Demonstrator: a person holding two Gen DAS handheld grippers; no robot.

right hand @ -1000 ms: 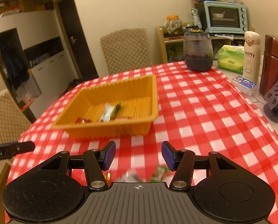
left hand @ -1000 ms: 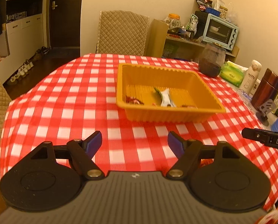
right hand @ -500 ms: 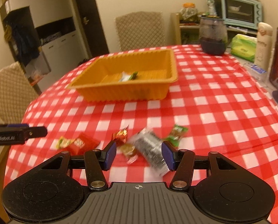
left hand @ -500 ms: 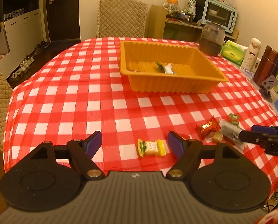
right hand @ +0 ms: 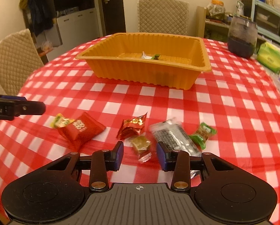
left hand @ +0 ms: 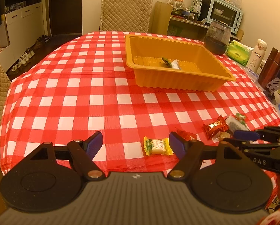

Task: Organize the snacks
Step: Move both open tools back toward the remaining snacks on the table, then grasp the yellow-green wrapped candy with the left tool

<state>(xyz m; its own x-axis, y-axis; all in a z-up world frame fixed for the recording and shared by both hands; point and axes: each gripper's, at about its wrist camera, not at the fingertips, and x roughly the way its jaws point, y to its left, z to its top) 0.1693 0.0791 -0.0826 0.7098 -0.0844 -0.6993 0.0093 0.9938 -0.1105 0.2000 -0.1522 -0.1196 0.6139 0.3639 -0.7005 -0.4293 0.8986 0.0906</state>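
The checkered bench (right hand: 233, 97) is topped by an orange tray (right hand: 147, 75) with one wrapper inside; loose snacks (right hand: 134, 126) are scattered nearer; right gripper (right hand: 140, 154) and left gripper (left hand: 135, 143) are held with jaws spread, empty.

We see six wrapped snacks (right hand: 136, 129) scattered near the table's (right hand: 233, 101) front edge, and a green-and-white one (right hand: 151, 56) lying inside the orange tray (right hand: 145, 71) at the centre.
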